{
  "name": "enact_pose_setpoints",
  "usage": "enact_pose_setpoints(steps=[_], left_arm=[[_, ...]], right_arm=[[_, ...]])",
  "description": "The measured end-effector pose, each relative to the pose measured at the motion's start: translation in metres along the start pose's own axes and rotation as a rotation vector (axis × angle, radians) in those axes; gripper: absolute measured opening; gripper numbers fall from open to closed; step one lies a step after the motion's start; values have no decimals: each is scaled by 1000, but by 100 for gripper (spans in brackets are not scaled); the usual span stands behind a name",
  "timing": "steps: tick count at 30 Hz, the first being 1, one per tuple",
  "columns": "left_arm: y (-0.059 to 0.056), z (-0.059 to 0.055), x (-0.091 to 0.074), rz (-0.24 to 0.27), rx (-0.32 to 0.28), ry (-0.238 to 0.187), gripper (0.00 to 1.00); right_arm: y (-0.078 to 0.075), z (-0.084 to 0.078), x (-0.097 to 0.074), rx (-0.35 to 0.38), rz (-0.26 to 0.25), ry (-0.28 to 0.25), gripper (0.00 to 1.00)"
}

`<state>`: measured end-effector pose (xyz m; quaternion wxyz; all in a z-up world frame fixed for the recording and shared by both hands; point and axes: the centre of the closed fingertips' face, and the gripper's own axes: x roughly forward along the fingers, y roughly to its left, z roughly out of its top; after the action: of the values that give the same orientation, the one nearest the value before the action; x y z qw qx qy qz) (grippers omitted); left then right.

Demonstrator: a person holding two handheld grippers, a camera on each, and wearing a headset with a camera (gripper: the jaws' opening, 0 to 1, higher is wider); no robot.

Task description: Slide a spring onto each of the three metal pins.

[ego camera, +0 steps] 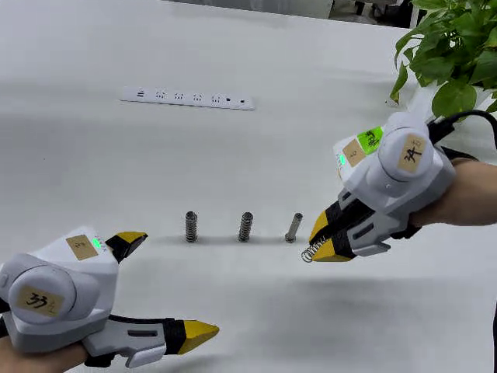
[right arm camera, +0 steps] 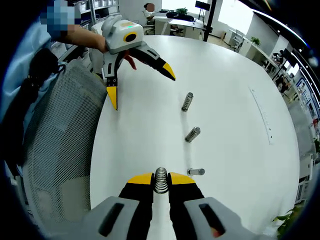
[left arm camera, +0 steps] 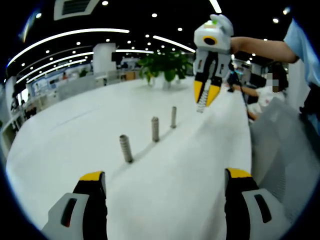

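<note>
One spring sits pinched in the right gripper, just beside the bare third pin, well in from the table edges. Tilted, it could snag the tip or pop free; the left gripper gapes empty.

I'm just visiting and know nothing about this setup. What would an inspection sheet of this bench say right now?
Surface: white table.
Job's things: three upright pins in a row; left pin and middle pin wear springs, bare pin at the end.
Clutter: power strip at the far side.
Grippers: left claw open, holding nothing; right claw shut on a spring near the bare pin.
Cables: black cable behind the right claw.
Surroundings: potted plant, mesh chair, open office.
</note>
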<state>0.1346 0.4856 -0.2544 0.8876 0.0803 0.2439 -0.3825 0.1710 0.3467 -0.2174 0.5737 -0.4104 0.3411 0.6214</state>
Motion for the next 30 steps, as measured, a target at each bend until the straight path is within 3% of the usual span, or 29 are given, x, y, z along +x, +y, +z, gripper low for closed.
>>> enact_pose_setpoints(steps=[10,15,30], left_arm=[[1,-3,-2,5,-12,-2,98],[3,-6,-4,9,-14,1,98],[6,-11,-5,16,-33,10,97]], right_arm=[[-42,-1,-11,-55,-16,76,12],[-52,-1,-11,-78,-15,104,12],[-52,0,0,-140,10,183,12]])
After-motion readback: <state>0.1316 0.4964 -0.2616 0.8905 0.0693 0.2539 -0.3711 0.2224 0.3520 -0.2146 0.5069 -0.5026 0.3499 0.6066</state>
